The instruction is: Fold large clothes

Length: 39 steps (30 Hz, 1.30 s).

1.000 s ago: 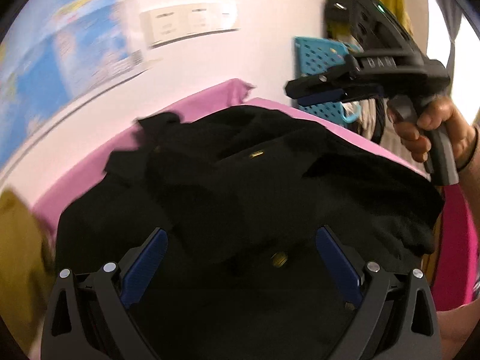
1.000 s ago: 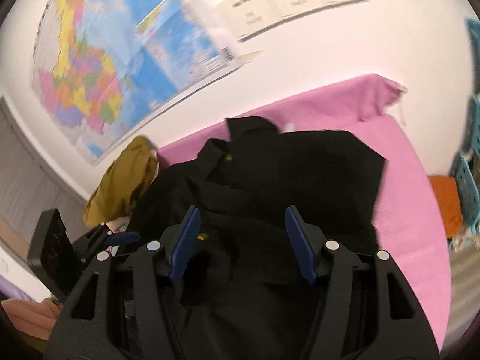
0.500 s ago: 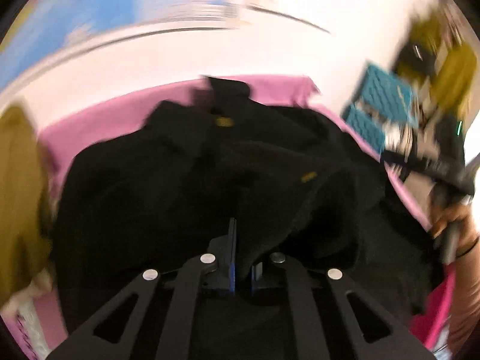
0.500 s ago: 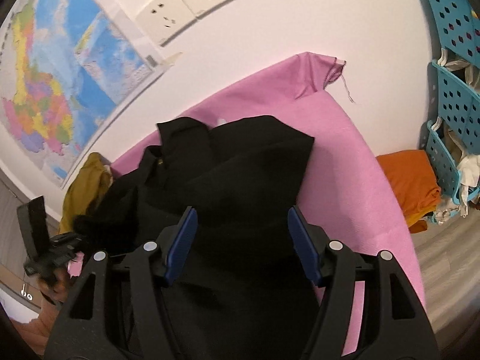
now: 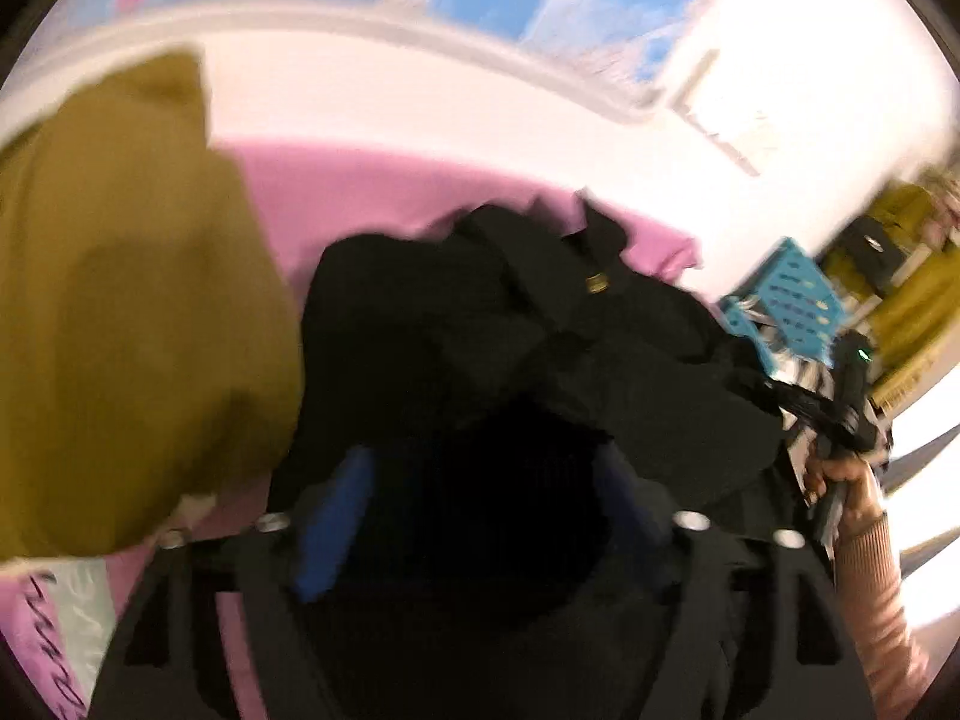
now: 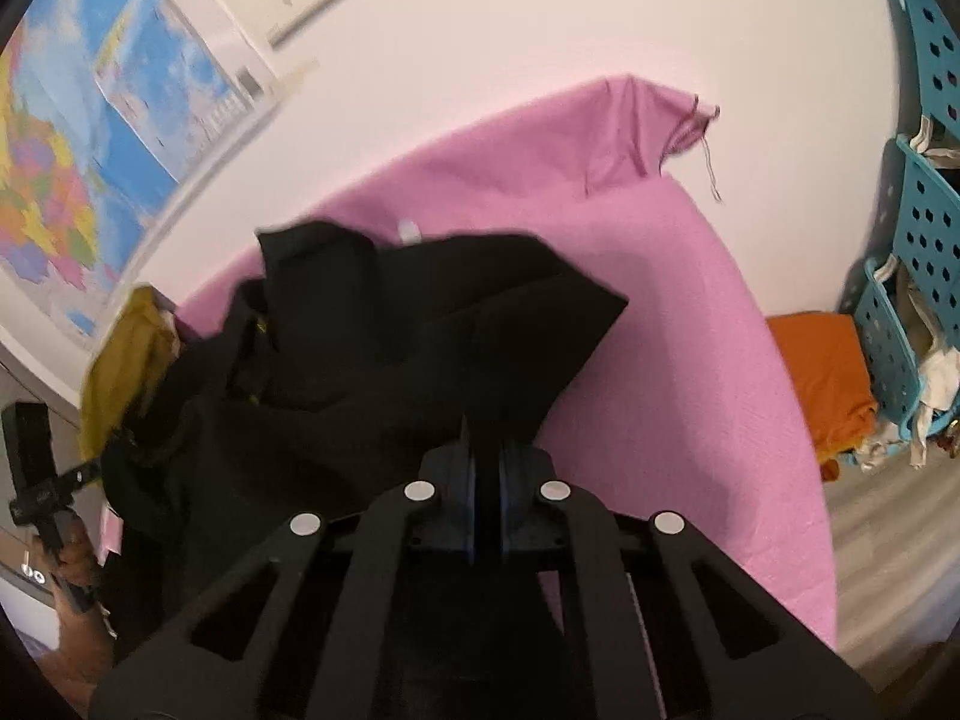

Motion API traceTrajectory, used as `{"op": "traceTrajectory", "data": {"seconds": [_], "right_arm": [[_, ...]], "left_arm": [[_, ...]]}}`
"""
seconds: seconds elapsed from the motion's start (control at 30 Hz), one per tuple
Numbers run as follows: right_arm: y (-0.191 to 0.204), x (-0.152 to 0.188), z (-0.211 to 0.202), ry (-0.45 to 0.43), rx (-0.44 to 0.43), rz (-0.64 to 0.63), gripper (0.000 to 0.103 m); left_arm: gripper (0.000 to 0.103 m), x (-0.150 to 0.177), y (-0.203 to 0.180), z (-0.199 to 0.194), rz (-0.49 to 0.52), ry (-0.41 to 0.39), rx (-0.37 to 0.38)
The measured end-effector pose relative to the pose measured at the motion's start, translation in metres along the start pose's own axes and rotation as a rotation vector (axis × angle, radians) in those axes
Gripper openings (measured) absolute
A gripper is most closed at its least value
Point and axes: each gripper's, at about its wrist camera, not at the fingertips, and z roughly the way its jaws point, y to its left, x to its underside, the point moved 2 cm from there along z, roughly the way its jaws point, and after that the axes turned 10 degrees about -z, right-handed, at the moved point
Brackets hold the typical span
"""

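Pink tabletop (image 6: 690, 312) ahead: my right tongs (image 6: 485, 480) are pinching the black garment (image 6: 384, 372); left tongs (image 5: 480, 516) gaping, needing a matching edge.

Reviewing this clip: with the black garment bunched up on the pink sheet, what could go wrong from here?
1. Only the right claw pinches the black garment; the left claw is open, so lifting may drag it into a lopsided heap.
2. The olive garment lies right beside it and could get snagged.
3. The pink sheet looks loose at its corner and may shift.
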Motion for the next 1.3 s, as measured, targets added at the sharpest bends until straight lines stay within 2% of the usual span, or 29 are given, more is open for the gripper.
{"op": "traceTrajectory", "data": {"seconds": [0.03,0.07,0.1,0.2,0.3,0.37,0.43,0.53,0.6,0.63,0.7,0.8,0.83,0.87,0.9,1.0,1.07,1.13,1.23,1.27,1.3], "right_arm": [[-0.001,-0.003,-0.005,-0.024,0.011,0.003,0.005],[-0.004,-0.005,-0.009,-0.048,-0.002,0.024,0.005],[-0.006,-0.007,-0.011,-0.059,-0.018,0.043,0.005],[-0.01,-0.007,-0.001,-0.029,-0.006,0.065,0.005],[-0.016,-0.005,0.004,-0.032,0.011,0.112,0.005],[-0.02,-0.004,0.004,-0.04,0.029,0.133,0.005],[-0.024,-0.003,0.004,-0.037,0.034,0.149,0.005],[-0.019,-0.003,-0.001,-0.034,0.077,0.128,0.015],[-0.009,-0.002,-0.015,-0.08,0.101,0.091,0.031],[-0.004,-0.002,-0.021,-0.099,0.107,0.077,0.033],[0.013,0.0,-0.033,-0.135,0.101,0.016,0.036],[0.044,0.004,-0.032,-0.12,0.058,-0.072,0.038],[0.054,0.006,-0.03,-0.112,0.041,-0.104,0.038],[0.068,0.009,-0.025,-0.096,0.026,-0.145,0.039],[0.081,0.013,-0.018,-0.067,0.016,-0.189,0.048],[0.105,0.025,0.007,0.011,-0.015,-0.251,0.053],[0.114,0.028,0.018,0.038,0.003,-0.286,0.053],[0.116,0.025,0.021,0.029,0.013,-0.291,0.051],[0.098,0.011,0.01,-0.04,0.017,-0.213,0.052],[0.086,0.004,0.006,-0.06,0.029,-0.171,0.052],[0.08,0.002,0.002,-0.068,0.036,-0.152,0.052]], "left_arm": [[0.08,0.002,-0.006,-0.002,0.037,0.004,0.028],[0.087,0.004,-0.013,0.001,0.072,0.021,0.047],[0.089,0.006,-0.018,0.005,0.091,0.032,0.043],[0.089,0.016,-0.037,0.028,0.183,0.082,0.003],[0.089,0.023,-0.043,0.042,0.214,0.124,-0.025],[0.089,0.028,-0.037,0.027,0.228,0.089,-0.023],[0.089,0.027,-0.036,0.009,0.231,0.056,0.03],[0.09,0.023,-0.033,-0.016,0.223,-0.005,0.079],[0.092,0.024,-0.033,-0.027,0.232,-0.035,0.091],[0.093,0.025,-0.034,-0.032,0.239,-0.045,0.101],[0.096,0.029,-0.039,-0.029,0.269,-0.034,0.113],[0.096,0.033,-0.043,-0.001,0.295,0.037,0.027],[0.093,0.033,-0.04,0.015,0.277,0.076,-0.018],[0.085,0.033,-0.038,0.026,0.266,0.1,-0.049],[0.083,0.033,-0.036,0.034,0.264,0.12,-0.071],[0.083,0.032,-0.023,0.039,0.23,0.124,-0.123],[0.083,0.031,-0.016,0.03,0.214,0.104,-0.102],[0.084,0.028,-0.013,0.026,0.188,0.111,-0.072],[0.084,0.024,-0.019,0.037,0.206,0.122,-0.08],[0.076,0.021,-0.022,0.045,0.214,0.12,-0.101],[0.054,0.019,-0.022,0.049,0.217,0.123,-0.109]]}}
